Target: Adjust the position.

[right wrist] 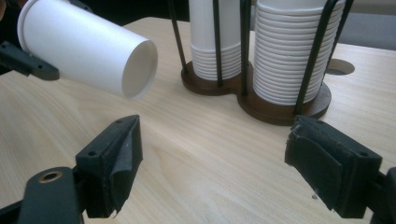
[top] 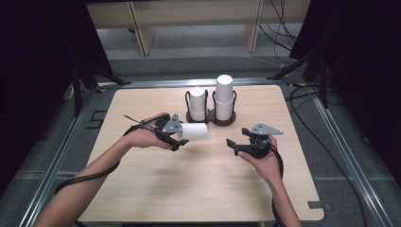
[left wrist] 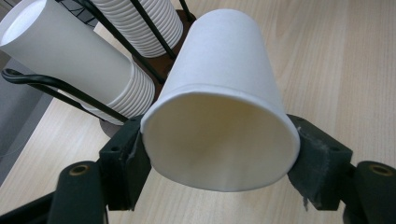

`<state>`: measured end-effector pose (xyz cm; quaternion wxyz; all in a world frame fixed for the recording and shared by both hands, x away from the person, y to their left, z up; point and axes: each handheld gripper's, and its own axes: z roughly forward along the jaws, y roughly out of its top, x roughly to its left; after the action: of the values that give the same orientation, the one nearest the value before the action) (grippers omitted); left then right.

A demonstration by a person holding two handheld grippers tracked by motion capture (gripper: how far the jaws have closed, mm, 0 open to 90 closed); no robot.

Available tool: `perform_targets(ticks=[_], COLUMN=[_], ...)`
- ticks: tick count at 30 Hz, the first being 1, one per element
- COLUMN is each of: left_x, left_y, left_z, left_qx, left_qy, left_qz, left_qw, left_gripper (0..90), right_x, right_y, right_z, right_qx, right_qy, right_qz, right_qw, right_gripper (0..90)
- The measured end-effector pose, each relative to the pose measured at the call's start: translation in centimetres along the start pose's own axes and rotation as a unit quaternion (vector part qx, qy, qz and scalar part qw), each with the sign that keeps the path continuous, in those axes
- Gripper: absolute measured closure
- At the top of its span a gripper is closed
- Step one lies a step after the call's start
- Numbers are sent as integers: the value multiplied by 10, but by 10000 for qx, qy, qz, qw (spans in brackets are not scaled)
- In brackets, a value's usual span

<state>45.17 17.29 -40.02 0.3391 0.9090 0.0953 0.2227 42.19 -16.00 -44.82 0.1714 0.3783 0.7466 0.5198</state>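
Observation:
A white paper cup (top: 195, 131) lies on its side in the air, just above the wooden table (top: 189, 189). My left gripper (top: 182, 135) is shut on it near the rim. In the left gripper view the jaws of that gripper (left wrist: 219, 154) press both sides of the cup (left wrist: 219, 107), whose mouth faces the camera. The cup's base (right wrist: 88, 51) points toward my right gripper (top: 236, 138). That gripper (right wrist: 219, 158) stands open with nothing between its fingers, a short way right of the cup.
A dark two-post cup holder (top: 211, 118) stands at the back middle of the table. It carries a shorter stack of white cups (top: 197, 101) and a taller stack (top: 224, 97). Cables lie on the floor to the right.

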Motion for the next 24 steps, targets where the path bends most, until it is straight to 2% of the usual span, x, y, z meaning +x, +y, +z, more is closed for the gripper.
perform_targets(ticks=[1,3,4,5,8,9,12,14,15,18,21,22,24], left_x=[0,1,1,2,2,3,3,3,4,5,5,5,6], left_y=[0,0,0,1,1,2,1,1,1,1,1,1,2], left_z=[0,0,-1,-2,-2,-3,-3,-3,-3,-4,-3,-4,-4], left_qx=[20,35,43,100,127,157,186,235,296,333,345,361,405], left_qy=[-7,-19,-31,-50,-57,-71,-92,-114,-162,-188,-153,-166,-204], left_qz=[20,28,30,91,124,133,149,200,208,215,230,232,277], left_qw=[10000,10000,10000,9999,9998,9998,9997,9995,9992,9990,9990,9989,9986], left_gripper=[284,284,284,285,285,285,286,285,286,285,285,285,285], right_x=[1,3,1,1,3,2,3,5,4,5,7,7,8], right_y=[0,-1,-1,-1,-1,-1,-1,-1,-1,-2,-2,-2,-2], right_z=[-1,0,0,1,1,2,2,4,3,5,6,6,7], right_qx=[69,27,48,39,137,113,141,148,190,216,268,280,282], right_qy=[16,15,-8,-8,9,27,19,106,51,94,126,147,143], right_qz=[-28,30,-192,-273,-270,-449,-447,-387,-440,-552,-481,-606,-574], right_qw=[10000,10000,9998,9996,9995,9989,9989,9991,9988,9982,9984,9977,9978], right_gripper=[182,183,183,183,183,184,186,190,192,202,202,206,211])
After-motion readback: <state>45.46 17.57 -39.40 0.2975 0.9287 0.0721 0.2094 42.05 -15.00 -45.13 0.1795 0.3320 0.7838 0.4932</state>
